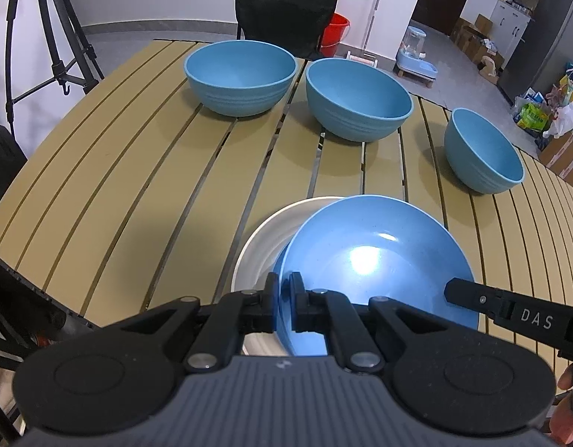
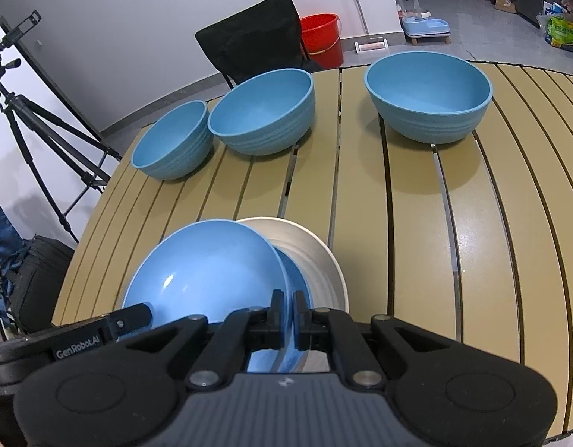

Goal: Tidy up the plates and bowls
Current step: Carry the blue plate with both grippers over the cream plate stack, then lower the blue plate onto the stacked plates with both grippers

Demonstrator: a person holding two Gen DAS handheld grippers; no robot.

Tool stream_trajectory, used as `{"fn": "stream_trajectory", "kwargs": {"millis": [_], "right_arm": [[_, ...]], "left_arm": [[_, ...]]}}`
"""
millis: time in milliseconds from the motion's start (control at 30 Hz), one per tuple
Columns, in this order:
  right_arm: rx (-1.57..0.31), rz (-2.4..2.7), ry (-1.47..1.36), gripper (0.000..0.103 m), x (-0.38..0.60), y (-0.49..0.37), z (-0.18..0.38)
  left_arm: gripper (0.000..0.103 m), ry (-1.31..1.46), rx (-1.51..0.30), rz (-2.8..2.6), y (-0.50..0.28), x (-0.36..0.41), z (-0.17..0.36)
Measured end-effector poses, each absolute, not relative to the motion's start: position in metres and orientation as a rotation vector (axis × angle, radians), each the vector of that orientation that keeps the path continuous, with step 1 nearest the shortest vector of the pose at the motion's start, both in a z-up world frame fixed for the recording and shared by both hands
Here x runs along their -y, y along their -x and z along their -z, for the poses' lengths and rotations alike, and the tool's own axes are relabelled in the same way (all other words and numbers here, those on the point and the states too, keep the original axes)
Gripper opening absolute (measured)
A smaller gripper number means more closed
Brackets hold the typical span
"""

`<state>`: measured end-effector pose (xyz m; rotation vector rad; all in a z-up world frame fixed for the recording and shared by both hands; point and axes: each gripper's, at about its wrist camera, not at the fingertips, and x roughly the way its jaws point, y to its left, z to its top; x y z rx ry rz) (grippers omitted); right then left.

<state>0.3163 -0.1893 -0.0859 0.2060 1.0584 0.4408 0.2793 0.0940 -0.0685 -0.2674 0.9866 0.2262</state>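
A: What are your hand-held grippers doing?

B: Your left hand-held gripper (image 1: pixel 282 290) and right hand-held gripper (image 2: pixel 289 307) each pinch opposite rims of the blue plate (image 1: pixel 379 260), tilted over the white plate (image 1: pixel 264 246) on the desk (image 1: pixel 137 186).

A: The bowls?

B: Three blue bowls (image 1: pixel 357 98) stand behind.

black chair (image 1: pixel 286 7) | red bucket (image 2: pixel 321 39) | tripod (image 2: pixel 36 126) | pet feeder (image 1: pixel 416 56) | slatted table (image 1: pixel 137 186)

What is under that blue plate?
A white plate lies beneath the blue plate, which both grippers hold at its rim. Only the white plate's one side shows; the rest is covered.
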Motion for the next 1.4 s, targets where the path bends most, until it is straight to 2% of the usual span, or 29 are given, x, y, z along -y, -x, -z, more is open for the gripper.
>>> {"fn": "stream_trajectory", "kwargs": {"millis": [1400], "right_arm": [[-0.993,-0.424,0.063,0.006,0.156,-0.315,0.108]], "left_arm": [[0.008,0.096,-0.958,-0.250,-0.285,-0.074,0.098]]}}
